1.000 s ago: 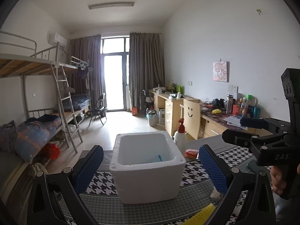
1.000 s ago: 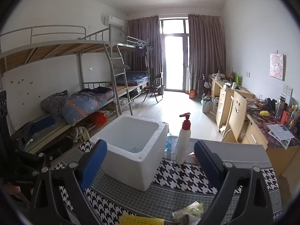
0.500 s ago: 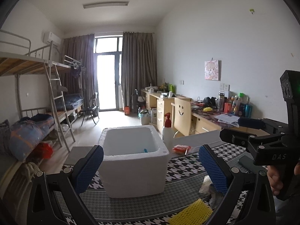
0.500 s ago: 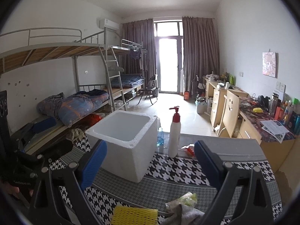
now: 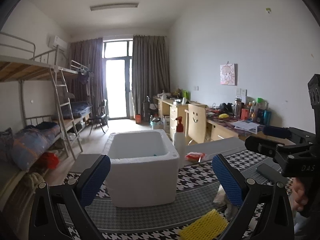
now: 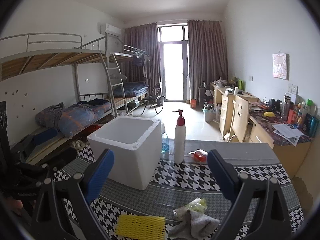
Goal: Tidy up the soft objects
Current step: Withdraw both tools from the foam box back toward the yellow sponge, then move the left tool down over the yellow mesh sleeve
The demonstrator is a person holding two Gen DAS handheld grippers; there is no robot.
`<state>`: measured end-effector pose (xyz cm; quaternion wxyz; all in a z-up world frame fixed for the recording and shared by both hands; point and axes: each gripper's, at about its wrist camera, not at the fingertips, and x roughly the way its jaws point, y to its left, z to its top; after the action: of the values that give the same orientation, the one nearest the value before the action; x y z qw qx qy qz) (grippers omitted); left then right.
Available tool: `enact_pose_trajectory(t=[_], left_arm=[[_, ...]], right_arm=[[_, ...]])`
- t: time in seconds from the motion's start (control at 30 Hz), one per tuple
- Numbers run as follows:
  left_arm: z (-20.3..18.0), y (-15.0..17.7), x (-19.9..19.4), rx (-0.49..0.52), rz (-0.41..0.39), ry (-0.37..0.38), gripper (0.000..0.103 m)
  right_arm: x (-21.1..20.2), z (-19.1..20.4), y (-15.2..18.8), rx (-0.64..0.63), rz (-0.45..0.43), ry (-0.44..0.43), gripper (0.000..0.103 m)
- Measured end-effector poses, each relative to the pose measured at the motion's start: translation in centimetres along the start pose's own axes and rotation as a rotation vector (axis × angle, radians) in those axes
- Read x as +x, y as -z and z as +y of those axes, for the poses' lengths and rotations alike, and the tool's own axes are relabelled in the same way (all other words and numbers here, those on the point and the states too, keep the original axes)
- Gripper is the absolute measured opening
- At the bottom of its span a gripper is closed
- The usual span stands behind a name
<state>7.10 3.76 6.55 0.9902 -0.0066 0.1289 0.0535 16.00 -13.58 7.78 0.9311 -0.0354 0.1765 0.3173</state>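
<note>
Yellow foam net sleeve point(image 6: 140, 225) lies flat on the houndstooth-covered bench point(image 6: 200, 178), low at about 7 o'clock from your right hand-held gripper point(image 6: 160, 172) and just short of its left finger. In the left wrist view it sits at about 5 o'clock from your left hand-held gripper point(image 5: 161, 177), under the right finger. Its long axis runs roughly from 9 to 3 across the right view, so I judge the right one nearer and better squared to it. Both hand-held grippers are spread wide and hold nothing.

It looks like a springy open mesh, bright yellow, lightly squashed. Just beside it at 3 o'clock is a grey cloth point(image 6: 197, 223) bunched against a crumpled pale plastic bag point(image 6: 190, 206). The white foam box point(image 6: 130, 150) stands open at 12 o'clock, beyond all 3.
</note>
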Motion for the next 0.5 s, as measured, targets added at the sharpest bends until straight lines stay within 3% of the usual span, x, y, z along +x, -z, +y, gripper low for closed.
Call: enact_pose_trajectory(t=[0.23,0.5], left_arm=[[-0.2,0.7,0.1,-0.004,0.026,0.045,0.102],[-0.3,1.5,0.2,0.005,0.035,0.033,0.102]], right_arm=[[-0.5,-0.3,1.2,0.016,-0.002,0.020,0.096],[-1.1,-0.8,2.3,0.031,0.000,0.046,0.096]])
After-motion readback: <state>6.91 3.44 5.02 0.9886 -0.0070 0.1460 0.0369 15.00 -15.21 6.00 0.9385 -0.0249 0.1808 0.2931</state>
